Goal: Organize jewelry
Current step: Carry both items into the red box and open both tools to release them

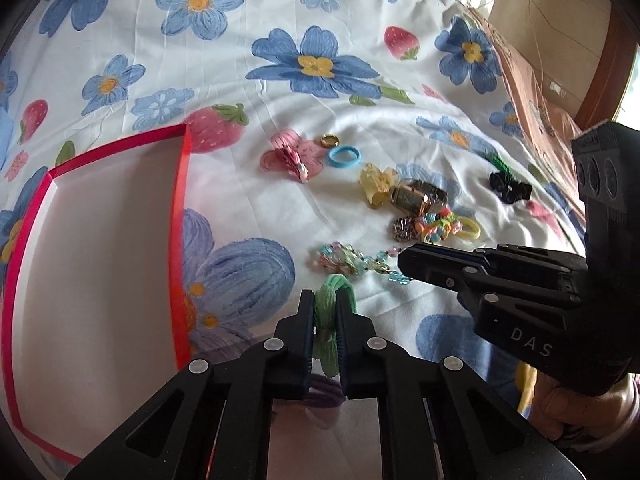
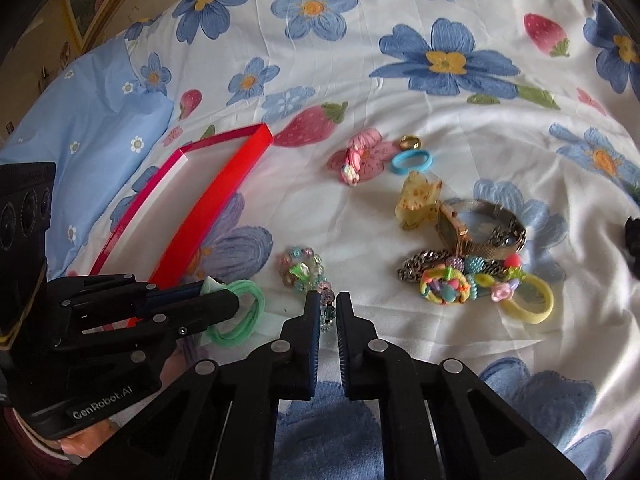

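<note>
Both jaws were pinched — left gripper on the green hair tie, right gripper on the bead bracelet, both on the bed beside the red box — lift straight, then over the rim w/o snagging.

Both wrist cameras sit low and close over the bed, angled steeply down and forward along their own fingers. The left view carries the red box at its left; the right view looks from further right. Both share the box and the blue ring at centre.
</note>
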`<state>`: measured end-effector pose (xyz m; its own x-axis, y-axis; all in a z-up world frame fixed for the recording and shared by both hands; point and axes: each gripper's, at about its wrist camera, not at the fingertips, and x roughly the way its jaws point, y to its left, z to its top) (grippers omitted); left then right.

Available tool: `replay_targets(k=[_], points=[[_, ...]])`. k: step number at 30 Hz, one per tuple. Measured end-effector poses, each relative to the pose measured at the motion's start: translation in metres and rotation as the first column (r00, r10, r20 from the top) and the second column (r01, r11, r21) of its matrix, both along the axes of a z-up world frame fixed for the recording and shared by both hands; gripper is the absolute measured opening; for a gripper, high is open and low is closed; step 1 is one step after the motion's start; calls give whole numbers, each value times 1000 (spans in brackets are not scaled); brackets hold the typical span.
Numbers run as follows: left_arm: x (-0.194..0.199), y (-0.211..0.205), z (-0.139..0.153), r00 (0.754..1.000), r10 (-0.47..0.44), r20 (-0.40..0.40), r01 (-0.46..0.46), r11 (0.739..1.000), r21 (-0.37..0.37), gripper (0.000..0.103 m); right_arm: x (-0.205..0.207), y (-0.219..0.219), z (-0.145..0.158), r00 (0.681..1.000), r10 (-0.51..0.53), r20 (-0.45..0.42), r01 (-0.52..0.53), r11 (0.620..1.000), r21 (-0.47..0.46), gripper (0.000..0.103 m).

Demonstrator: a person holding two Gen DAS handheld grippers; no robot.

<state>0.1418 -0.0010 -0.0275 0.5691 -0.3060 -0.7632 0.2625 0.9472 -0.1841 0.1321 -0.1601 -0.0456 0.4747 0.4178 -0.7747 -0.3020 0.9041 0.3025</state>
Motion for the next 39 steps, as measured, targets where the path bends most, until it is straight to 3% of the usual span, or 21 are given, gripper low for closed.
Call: replay_targets(k=[12, 23, 31, 39], points=[[-37, 60, 41, 988, 129, 79, -121, 987, -102, 8, -4, 17, 50, 994, 11, 110, -16, 999, 42, 7], [-72, 128, 40, 951, 303, 66, -295, 950, -105, 8, -10, 90, 74, 976, 156, 154, -170, 982, 84, 7], [-83, 166, 29, 911, 411, 31, -407, 909, -84, 9, -19, 154, 69, 951, 280, 128, -296, 948, 121, 7], [-77, 176, 10, 898, 440, -17, -440, 896, -63, 9, -25, 199, 40, 931, 362, 50, -366, 920, 139, 7]])
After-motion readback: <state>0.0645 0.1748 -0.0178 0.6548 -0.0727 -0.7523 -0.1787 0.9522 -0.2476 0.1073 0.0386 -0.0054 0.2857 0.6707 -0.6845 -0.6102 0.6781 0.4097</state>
